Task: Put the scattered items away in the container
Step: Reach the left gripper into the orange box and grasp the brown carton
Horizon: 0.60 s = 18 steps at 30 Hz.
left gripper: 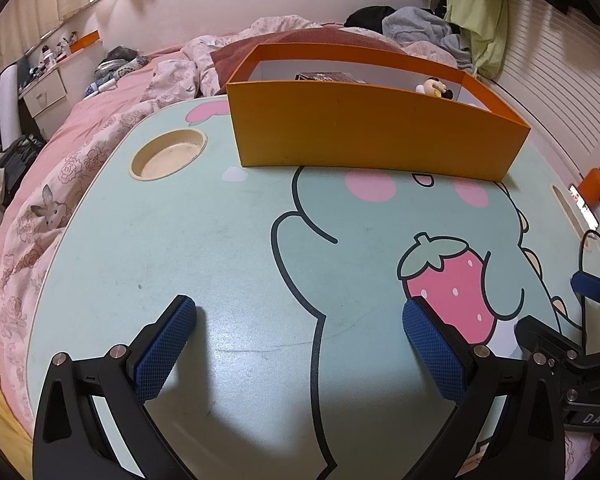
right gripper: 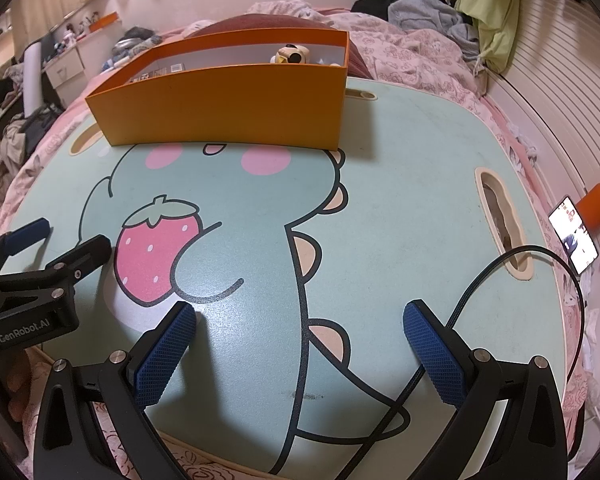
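With both the left gripper (left gripper: 300, 344) and right gripper (right gripper: 300, 344) spread wide and empty over the bare worktop (left gripper: 220, 240), the main risk is nudging the orange container (left gripper: 371, 132) (toy (left gripper: 433, 87) already inside) off the far edge onto the bed (left gripper: 60, 168).
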{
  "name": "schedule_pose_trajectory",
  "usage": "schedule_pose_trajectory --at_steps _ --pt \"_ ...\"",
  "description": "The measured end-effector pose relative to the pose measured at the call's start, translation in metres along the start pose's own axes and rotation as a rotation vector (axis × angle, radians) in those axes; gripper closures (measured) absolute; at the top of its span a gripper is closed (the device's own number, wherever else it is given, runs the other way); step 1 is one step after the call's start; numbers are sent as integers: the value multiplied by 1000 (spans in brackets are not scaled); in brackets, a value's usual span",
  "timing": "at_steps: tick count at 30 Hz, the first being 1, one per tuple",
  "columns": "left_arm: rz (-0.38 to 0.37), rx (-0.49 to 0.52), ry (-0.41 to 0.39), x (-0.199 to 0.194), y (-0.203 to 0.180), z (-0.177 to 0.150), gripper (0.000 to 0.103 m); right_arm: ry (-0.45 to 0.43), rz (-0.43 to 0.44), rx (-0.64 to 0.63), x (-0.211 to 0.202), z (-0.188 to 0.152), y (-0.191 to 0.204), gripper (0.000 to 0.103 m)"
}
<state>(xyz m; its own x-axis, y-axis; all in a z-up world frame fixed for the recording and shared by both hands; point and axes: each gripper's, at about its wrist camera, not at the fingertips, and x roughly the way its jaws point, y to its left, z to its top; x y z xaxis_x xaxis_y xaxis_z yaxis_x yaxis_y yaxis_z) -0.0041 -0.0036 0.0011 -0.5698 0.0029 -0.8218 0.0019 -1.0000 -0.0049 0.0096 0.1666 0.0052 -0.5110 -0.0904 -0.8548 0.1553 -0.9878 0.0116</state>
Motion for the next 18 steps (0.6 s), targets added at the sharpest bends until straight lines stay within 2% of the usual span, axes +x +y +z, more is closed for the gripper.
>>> schedule_pose_trajectory --at_steps 2,3,6,9,11,13,15,16,17,18 --pt "5 5 13 -2 3 1 1 -1 1 0 0 0 0 0" --pt "6 13 6 -6 3 2 5 -1 1 0 0 0 0 0" --pt "10 48 -68 -34 7 18 12 -1 1 0 0 -1 -1 0" --pt "-29 119 -159 -68 2 52 12 -2 2 0 0 -1 -1 0" --pt "-75 171 -177 -79 -4 79 12 -3 2 0 0 -1 -1 0" --pt "-114 205 -154 -74 -10 108 12 -3 3 0 0 -1 -1 0" --pt "-83 217 -74 -47 -14 141 12 -3 3 0 0 -1 -1 0" --pt "-83 215 -35 -35 -16 151 15 -4 3 0 0 -1 -1 0" --pt "-117 201 11 -24 -16 160 25 -4 3 0 0 -1 -1 0" --pt "-162 183 56 -14 -16 167 27 -4 3 0 0 -1 -1 0"
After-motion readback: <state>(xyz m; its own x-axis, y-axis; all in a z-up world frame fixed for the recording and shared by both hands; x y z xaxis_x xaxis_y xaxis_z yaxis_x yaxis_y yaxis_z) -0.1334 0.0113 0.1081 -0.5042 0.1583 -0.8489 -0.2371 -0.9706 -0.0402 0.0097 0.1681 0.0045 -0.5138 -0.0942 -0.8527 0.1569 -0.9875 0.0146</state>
